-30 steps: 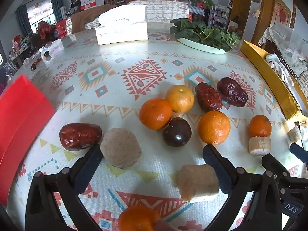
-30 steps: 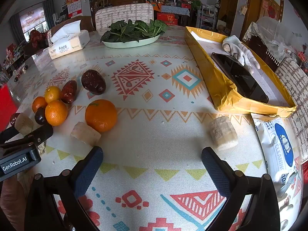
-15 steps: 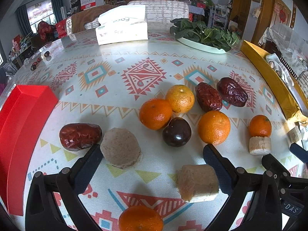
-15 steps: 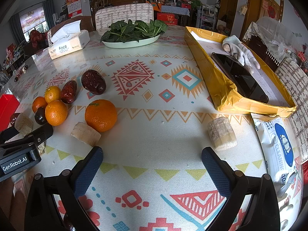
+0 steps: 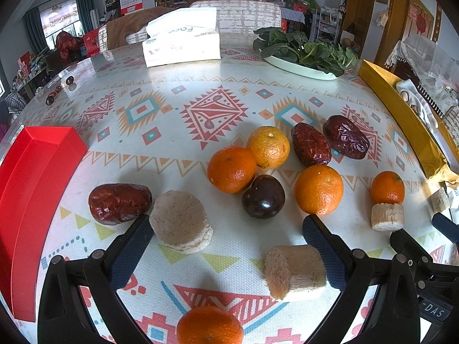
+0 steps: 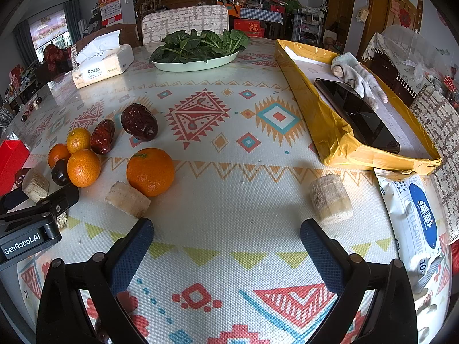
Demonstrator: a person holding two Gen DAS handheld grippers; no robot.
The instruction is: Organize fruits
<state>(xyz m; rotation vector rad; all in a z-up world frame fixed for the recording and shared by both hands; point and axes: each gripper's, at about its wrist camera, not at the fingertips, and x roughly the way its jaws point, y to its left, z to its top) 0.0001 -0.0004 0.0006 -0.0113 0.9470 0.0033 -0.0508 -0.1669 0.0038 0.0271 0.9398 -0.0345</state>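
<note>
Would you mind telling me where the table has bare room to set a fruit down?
Two patches are bare: between the tissue box and the fruit cluster, and between the lone orange and the yellow tray. It is crowded around the cluster and the left gripper.

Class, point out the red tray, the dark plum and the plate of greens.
Red tray (image 5: 31, 200), left wrist view, its floor.
Plum (image 5: 263, 196), left wrist view, its middle.
Plate (image 6: 195, 64), right wrist view, its front rim.

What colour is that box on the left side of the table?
Bright red. The box shows best in the left wrist view, at the table's left edge.
</note>
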